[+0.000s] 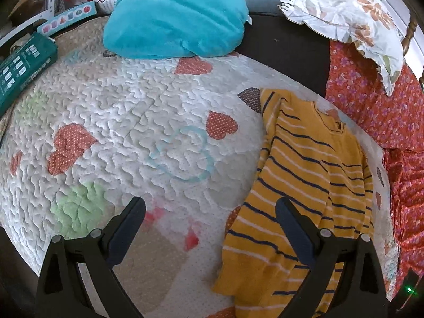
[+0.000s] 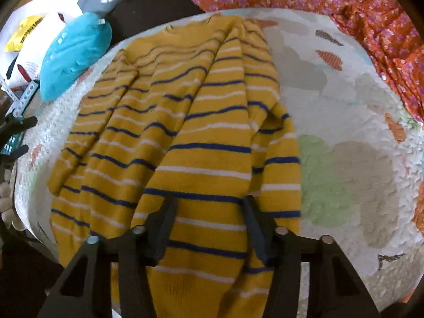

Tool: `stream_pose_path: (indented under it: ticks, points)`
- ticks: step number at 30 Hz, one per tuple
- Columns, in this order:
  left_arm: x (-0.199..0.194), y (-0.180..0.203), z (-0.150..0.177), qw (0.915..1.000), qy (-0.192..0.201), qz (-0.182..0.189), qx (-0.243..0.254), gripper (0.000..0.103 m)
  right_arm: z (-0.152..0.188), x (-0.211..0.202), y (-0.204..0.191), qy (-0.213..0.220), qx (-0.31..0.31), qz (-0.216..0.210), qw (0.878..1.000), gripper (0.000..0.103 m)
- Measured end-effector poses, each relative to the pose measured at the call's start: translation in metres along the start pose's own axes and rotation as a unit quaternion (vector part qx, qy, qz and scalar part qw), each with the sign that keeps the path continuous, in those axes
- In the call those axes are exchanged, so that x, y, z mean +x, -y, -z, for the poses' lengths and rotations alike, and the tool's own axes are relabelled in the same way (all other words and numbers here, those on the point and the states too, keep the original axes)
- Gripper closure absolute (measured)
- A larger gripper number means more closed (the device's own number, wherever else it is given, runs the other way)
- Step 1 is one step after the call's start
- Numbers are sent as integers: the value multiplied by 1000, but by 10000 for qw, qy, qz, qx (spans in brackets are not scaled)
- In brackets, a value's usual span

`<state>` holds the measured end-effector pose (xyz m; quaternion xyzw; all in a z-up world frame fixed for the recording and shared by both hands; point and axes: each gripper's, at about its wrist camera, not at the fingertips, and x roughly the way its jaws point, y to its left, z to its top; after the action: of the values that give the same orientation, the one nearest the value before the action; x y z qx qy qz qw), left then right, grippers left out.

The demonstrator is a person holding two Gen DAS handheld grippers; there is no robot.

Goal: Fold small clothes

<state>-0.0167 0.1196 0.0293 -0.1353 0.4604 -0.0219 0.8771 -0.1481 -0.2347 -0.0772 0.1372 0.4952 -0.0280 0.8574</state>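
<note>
The right tool (image 2: 208,208) has its fingers spread, the yellow striped sweater (image 2: 185,137) rising between them; whether they touch the knit I cannot tell. The left tool (image 1: 210,209) hangs wide open over the quilted heart mat (image 1: 127,122), one finger overlapping the sweater's edge. The sweater lies rumpled along the mat's right side. Beyond it sit a teal pillow (image 1: 175,18) and red floral fabric (image 1: 384,114).
</note>
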Motion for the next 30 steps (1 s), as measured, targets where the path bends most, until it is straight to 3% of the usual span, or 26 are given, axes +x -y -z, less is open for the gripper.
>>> stream_pose_path:
  ticks: [3,7,9,11,14,17,18,19,21,23,24,25,27,30]
  points:
    - [1,-4,-2,9999,-15,10,-119,5,-4,-6,4,-122,-9,-94,9999,94]
    - [0,-7,-4,9999,37,-51,-161,5,-15,-38,23,168,429,-425,9980,97]
    - [0,-9,-5,9998,43,-60,-183,5,-24,-59,37,415,586,-158,9973,97]
    - [0,-12,-6,9996,18,-36,-272,5,-37,-76,59,605,601,568,9947,97]
    - [-1,-15,-8,9994,36,-48,-331,5,-61,-86,110,681,746,1935,9759,97]
    - [-3,-18,-11,9991,109,-115,-386,5,-82,-76,171,433,923,3487,9317,96]
    - [-5,-20,-13,9990,132,-142,-404,5,-87,-69,189,177,1029,3780,9199,95]
    - [-6,-22,-14,9988,155,-177,-419,5,-90,-69,198,30,1178,3818,9167,94]
    - [-11,-29,-17,9983,238,-253,-467,5,-92,-81,190,277,1401,3465,9271,94]
    - [-16,-40,-23,9970,342,-385,-571,5,-94,-90,155,653,1273,2944,9449,69]
    - [-19,-46,-26,9961,383,-451,-648,5,-97,-93,128,858,1128,2544,9566,39]
    - [-22,-55,-30,9950,434,-504,-750,5,-97,-95,96,1064,913,1972,9703,29]
    - [-29,-71,-35,9925,510,-554,-963,5,-99,-85,35,968,350,656,9925,31]
    - [-43,-97,-41,9872,719,-708,-1238,5,-97,-60,-67,588,-603,-779,9934,40]
